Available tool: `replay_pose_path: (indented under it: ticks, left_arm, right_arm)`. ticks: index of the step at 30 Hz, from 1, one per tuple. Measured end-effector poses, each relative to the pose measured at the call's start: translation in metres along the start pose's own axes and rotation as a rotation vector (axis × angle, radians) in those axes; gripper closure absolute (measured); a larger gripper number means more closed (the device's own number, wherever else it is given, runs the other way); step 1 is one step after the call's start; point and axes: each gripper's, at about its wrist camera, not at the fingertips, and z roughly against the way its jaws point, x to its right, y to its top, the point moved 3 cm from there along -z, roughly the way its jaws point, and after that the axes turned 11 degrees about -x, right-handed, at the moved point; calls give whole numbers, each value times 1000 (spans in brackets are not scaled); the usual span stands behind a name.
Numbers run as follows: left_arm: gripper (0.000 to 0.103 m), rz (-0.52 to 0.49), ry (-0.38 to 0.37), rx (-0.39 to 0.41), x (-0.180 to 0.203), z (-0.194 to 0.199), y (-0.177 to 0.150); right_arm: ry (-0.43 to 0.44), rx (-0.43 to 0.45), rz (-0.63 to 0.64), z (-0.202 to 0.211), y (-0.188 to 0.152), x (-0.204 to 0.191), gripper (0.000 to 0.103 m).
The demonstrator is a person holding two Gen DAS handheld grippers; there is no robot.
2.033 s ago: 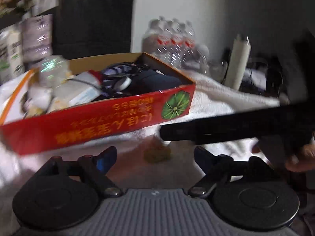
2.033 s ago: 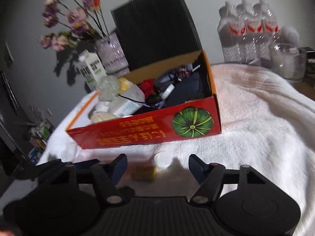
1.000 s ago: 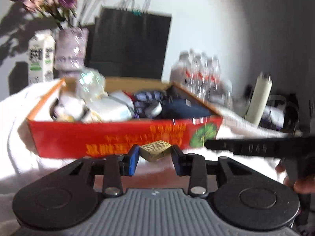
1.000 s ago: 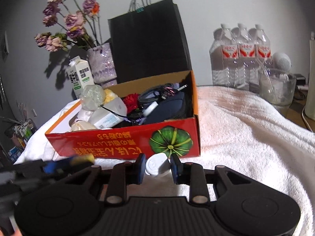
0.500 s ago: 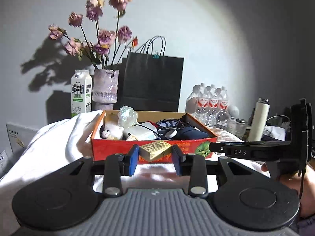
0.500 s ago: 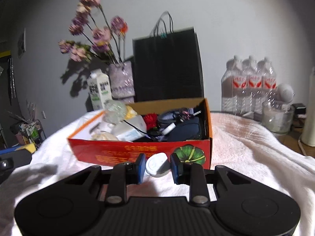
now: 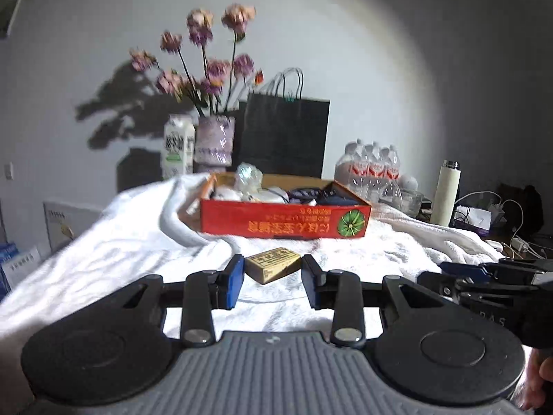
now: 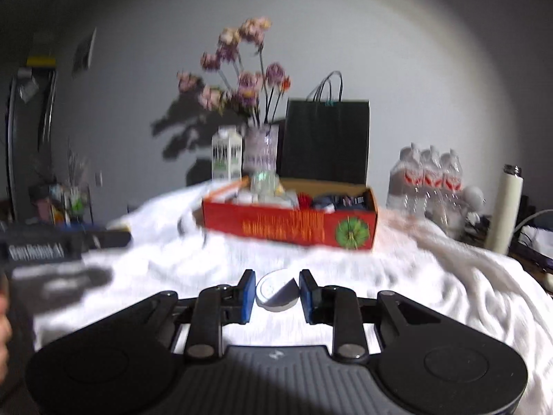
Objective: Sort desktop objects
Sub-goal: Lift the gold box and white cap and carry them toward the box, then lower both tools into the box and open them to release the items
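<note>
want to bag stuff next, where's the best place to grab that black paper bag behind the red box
Probably the looped handles of the black paper bag. It stands upright behind the red box, which blocks a frontal approach to its body, and the vase crowds its left. Come from above, closing the fingers across both loops.

A small tan cardboard box (image 7: pixel 272 264) with dark print on its top sits tilted, one corner toward the camera, clamped between 2 blue pads (image 7: pixel 235 280). A white round cap (image 8: pixel 277 290), tipped on edge, is pinched likewise. At 12 o'clock from both stands a red carton (image 7: pixel 285 223), open-topped, full of mixed items, on white towelling.
</note>
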Motion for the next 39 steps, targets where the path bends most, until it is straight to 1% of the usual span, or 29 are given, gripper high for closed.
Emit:
replay_pose_path:
  ticks: [3,5,8,12,18,21,23,25,27,28,31,33,34,36,39]
  left_arm:
    - [67,-12,-10,19,0,11,-4]
    - [67,-6,-6,20,0,12,-3]
    - [67,-5,-22,13,3,9,-3]
    - [66,-8,-18,-18,5,-1,-7]
    - [66,49,-6,-22,-7,-9,-5]
    - [66,44,8,-47,-6,-17,-3]
    - [66,41,-9,-40,-5,-22,1]
    - [66,32,-38,-20,-6,-29,17]
    - [66,3,-46,-18,-8,-45,43]
    - [66,-20,-56,-28,-8,-55,58]
    - [66,-37,-83,-38,-10,-87,105]
    - [66,-35,-78,-49,-9,-114,134]
    - [66,-45,-82,-66,-6,-130,146]
    - [66,-47,-116,-106,1,-165,165]
    - [66,-42,-160,-197,13,-222,184]
  right_arm:
    - [-9,-1,-8,14,-6,-1,77]
    - [1,15,-24,20,-6,1,77]
    - [5,44,-43,22,-5,4,77]
    - [23,34,-82,16,-9,11,77]
    - [23,-7,-122,3,-13,21,77]
    - [51,-9,-141,-2,-17,24,77]
    - [64,-21,-154,-8,-17,28,77]
    - [76,-22,-155,-12,-10,31,77]
    - [107,3,-152,-15,6,37,77]
    - [113,17,-141,-16,17,40,77]
    - [129,78,-110,-21,57,54,77]
    - [140,91,-113,-33,83,66,77]
    - [148,85,-121,-42,96,72,77]
    - [175,75,-151,-65,119,85,77]
    - [207,17,-227,-113,152,107,77]
